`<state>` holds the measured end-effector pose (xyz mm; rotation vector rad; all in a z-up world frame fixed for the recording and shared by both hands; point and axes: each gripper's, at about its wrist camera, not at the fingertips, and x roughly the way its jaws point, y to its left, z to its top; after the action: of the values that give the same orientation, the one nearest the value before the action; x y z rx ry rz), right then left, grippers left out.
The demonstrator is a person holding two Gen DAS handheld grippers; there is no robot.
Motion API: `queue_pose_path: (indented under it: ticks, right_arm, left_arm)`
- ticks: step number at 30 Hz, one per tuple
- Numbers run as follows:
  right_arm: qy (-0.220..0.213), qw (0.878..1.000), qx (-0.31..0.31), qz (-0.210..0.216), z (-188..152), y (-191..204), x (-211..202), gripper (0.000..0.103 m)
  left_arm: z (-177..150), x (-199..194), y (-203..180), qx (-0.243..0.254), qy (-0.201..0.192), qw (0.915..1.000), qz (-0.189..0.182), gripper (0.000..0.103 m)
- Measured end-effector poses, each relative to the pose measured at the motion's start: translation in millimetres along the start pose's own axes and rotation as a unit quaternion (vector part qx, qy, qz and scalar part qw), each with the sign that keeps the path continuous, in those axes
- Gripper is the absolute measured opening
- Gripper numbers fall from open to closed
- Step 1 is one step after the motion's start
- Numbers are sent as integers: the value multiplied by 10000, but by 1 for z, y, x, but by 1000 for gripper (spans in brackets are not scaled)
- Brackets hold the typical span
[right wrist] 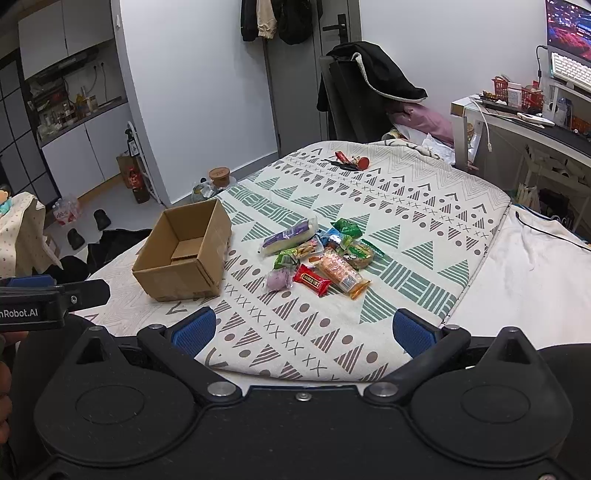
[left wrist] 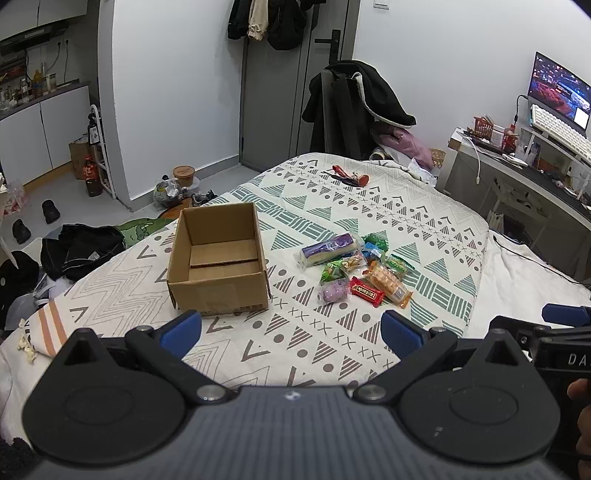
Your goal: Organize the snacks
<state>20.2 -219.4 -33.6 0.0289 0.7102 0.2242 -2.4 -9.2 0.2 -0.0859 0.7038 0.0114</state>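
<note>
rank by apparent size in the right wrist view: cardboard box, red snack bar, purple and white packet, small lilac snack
1. cardboard box
2. purple and white packet
3. red snack bar
4. small lilac snack, close to the red bar in size, so unsure.

A small one-room home: a bed (left wrist: 332, 206) with a patterned cover filled the room, beside a desk (left wrist: 517, 162) with a monitor (left wrist: 557, 88), a kitchenette counter (left wrist: 40, 96), and coats (left wrist: 273, 22) hanging over the door.

Matt brown cardboard box (left wrist: 218, 258) sits on the bed's (left wrist: 332, 343) printed woven cloth; the snack wrappers (left wrist: 354, 269) are glossy, crinkled plastic, one red bar (right wrist: 312, 280) shiny.
</note>
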Motion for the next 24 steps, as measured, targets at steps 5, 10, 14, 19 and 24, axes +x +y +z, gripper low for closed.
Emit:
queue_pose_path:
  ticks: [5,10,14,19,24]
  right_arm:
    - [-10,10000,-38,11,3,2,-3,103]
    - [-21,10000,-9,12,3,0,-3,103]
    - [-27,10000,-18,12,3,0,-3,103]
    - [-33,10000,-39,24,3,0,-4,103]
    - [-36,10000,-53,24,3,1,-4,103]
  left_arm:
    - [1,0,4,-11,-13,10000,-13,103]
    - [-1,-1,4,-5,2,10000,-28,103]
    - [-1,-1,5,6,9,10000,-34,103]
    - [0,-2,4,-13,-11,10000,-30,103]
    - [1,-3,5,-18,-2,10000,-21,103]
